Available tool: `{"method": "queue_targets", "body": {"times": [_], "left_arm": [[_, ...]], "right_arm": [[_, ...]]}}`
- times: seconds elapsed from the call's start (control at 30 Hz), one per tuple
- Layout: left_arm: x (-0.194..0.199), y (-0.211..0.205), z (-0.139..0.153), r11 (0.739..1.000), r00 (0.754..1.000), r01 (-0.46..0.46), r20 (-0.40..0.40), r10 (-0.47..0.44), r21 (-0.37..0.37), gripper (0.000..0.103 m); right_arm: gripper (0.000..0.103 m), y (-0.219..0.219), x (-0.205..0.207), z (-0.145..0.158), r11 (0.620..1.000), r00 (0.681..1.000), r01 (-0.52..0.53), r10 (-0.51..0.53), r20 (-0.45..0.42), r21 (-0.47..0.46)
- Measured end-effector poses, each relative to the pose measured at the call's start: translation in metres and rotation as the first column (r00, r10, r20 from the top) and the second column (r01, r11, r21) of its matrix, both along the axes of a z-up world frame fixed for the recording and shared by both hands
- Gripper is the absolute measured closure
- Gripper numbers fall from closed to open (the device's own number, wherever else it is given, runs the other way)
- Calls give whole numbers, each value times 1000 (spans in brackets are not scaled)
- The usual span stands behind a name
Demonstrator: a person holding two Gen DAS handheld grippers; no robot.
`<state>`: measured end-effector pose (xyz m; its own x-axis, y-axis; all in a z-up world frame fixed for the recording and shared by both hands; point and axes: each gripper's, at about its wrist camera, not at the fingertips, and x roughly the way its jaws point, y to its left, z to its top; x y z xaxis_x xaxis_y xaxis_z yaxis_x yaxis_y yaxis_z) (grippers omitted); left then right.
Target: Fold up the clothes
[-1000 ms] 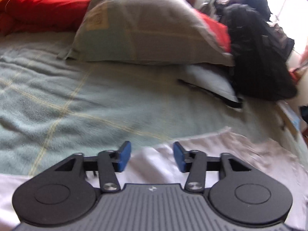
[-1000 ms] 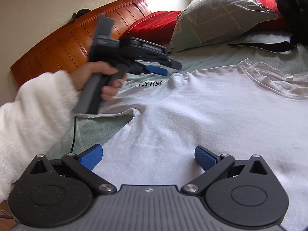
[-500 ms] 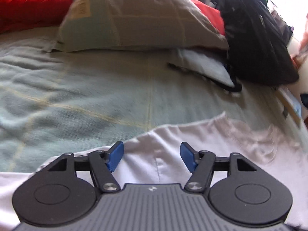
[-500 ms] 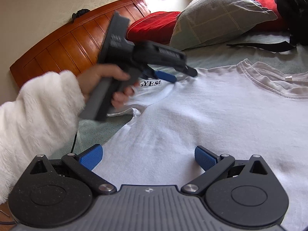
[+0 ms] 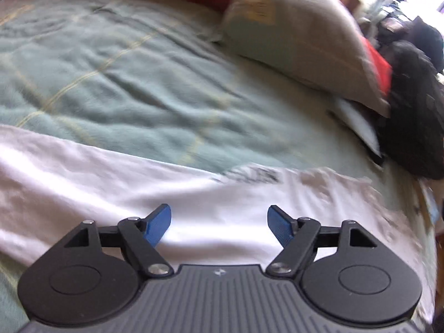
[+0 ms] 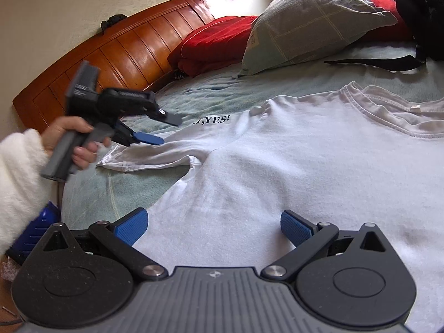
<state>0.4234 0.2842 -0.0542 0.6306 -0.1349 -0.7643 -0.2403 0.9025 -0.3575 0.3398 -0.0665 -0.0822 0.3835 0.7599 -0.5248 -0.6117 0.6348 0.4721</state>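
T-shirt [image 6: 291, 166], white, lies flat on green blanket [image 5: 125, 83], collar toward pillows. My right gripper [image 6: 213, 223] spread wide, empty, low over shirt body. My left gripper [image 5: 219, 222] also wide apart, holding nothing, over sleeve [image 6: 155, 155] with "YES!" print. Beyond: grey pillow [image 6: 313, 19], red pillow [image 6: 213, 41], black bag [image 5: 413, 111], wooden headboard [image 6: 125, 50].

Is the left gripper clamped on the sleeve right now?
No, the left gripper is above the sleeve of the white T-shirt, jaws apart with no fabric between them.
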Motion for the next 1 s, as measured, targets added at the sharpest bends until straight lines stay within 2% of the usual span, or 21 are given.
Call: {"method": "queue_targets", "body": {"times": [0.17, 0.3, 0.43, 0.57, 0.63, 0.73, 0.83, 1.0], "left_arm": [[1, 32, -11, 995, 995, -97, -32, 96, -17, 27], [-3, 28, 6, 996, 996, -88, -1, 88, 17, 28], [-30, 27, 21, 998, 998, -52, 20, 51, 40, 27], [-54, 33, 22, 997, 998, -66, -4, 66, 33, 27], [-69, 34, 23, 997, 996, -83, 18, 82, 12, 27], [-86, 23, 18, 997, 999, -20, 48, 24, -74, 27], [-88, 1, 11, 997, 997, 70, 38, -69, -18, 27], [-101, -13, 4, 992, 994, 105, 7, -106, 71, 27]], "right_arm": [[0, 1, 0, -2, 1000, 1000, -5, 6, 8, -7], [0, 1, 0, -2, 1000, 1000, -7, 7, 8, -4], [0, 0, 1, -2, 1000, 1000, -6, 6, 0, 5], [0, 1, 0, -2, 1000, 1000, -6, 6, 4, 0], [0, 1, 0, -1, 1000, 1000, -6, 6, 8, -5], [0, 2, -1, -1, 1000, 1000, -7, 7, 13, -8], [0, 1, 0, -1, 1000, 1000, -7, 7, 13, -7], [0, 1, -1, -1, 1000, 1000, -8, 8, 16, -9]]}}
